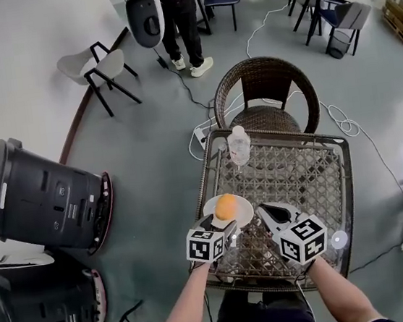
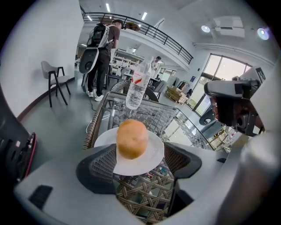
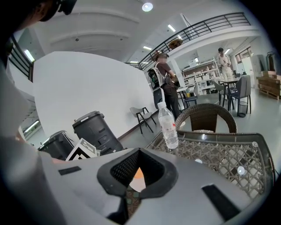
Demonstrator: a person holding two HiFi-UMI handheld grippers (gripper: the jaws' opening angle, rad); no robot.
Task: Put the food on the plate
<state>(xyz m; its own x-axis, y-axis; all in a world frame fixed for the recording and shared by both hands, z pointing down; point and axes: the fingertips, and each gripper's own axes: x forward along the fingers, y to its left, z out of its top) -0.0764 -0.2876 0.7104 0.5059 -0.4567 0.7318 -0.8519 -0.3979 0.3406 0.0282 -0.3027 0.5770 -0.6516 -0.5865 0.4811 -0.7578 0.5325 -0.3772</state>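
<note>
The food point(image 1: 225, 207) is orange, on a white plate point(image 1: 245, 214). The tabletop point(image 1: 298, 174) is brown woven wicker. My left tool point(image 1: 223, 231) and right tool point(image 1: 269, 211) carry black-and-white square markers.

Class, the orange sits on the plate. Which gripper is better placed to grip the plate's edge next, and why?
Left, probably. The left gripper is open, the near edge of the plate between its jaws, the orange just beyond. The right gripper is shut, beside the plate.
</note>
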